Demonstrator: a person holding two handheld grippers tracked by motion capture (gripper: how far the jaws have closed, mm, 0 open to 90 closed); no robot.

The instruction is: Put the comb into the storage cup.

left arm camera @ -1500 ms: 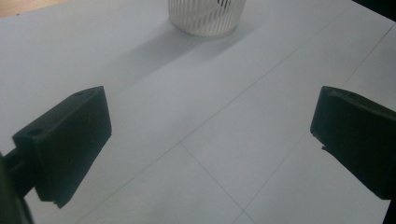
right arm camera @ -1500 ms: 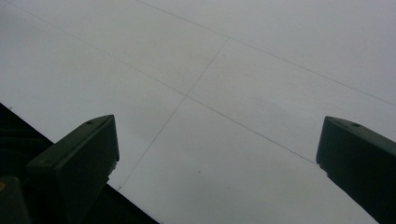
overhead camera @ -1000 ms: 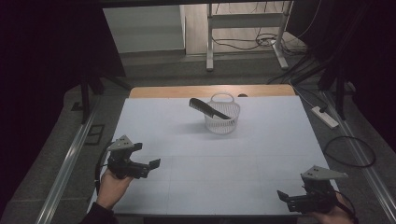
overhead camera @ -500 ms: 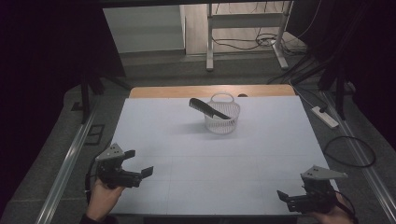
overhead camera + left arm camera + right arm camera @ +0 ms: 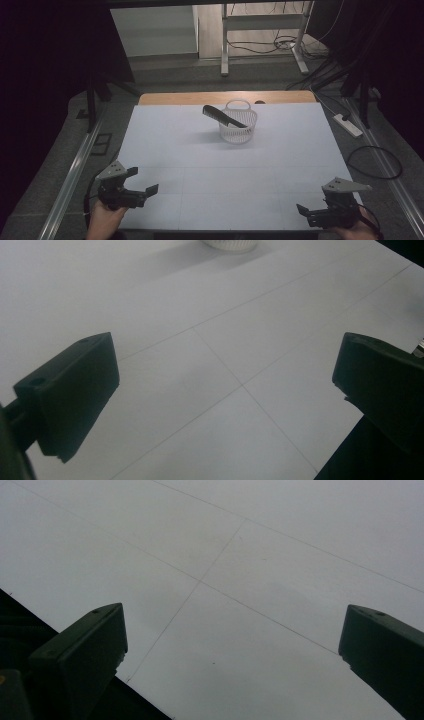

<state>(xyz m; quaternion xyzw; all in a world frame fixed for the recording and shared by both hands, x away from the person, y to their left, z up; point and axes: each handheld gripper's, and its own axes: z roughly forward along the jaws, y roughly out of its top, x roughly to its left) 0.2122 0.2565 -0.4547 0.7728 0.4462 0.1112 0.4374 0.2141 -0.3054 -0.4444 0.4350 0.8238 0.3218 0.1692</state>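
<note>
A white mesh basket (image 5: 238, 125) stands at the far middle of the white table (image 5: 225, 165); its base edge (image 5: 229, 244) shows at the top of the left gripper view. A black comb (image 5: 223, 116) leans in it, sticking out to the upper left. My left gripper (image 5: 144, 182) hovers at the near left corner, open with nothing between its jaws. My right gripper (image 5: 305, 212) sits at the near right corner, open and empty too. In both gripper views the black jaws stand wide apart over bare table.
A wooden strip (image 5: 227, 97) edges the table's far side. Metal rails (image 5: 75, 167) run along both sides on the floor. A power strip (image 5: 349, 125) and cables (image 5: 375, 162) lie at the right. A metal frame (image 5: 260, 30) stands beyond the table.
My left gripper has drawn back toward the near left corner of the table. The right gripper, basket and comb have stayed put.
</note>
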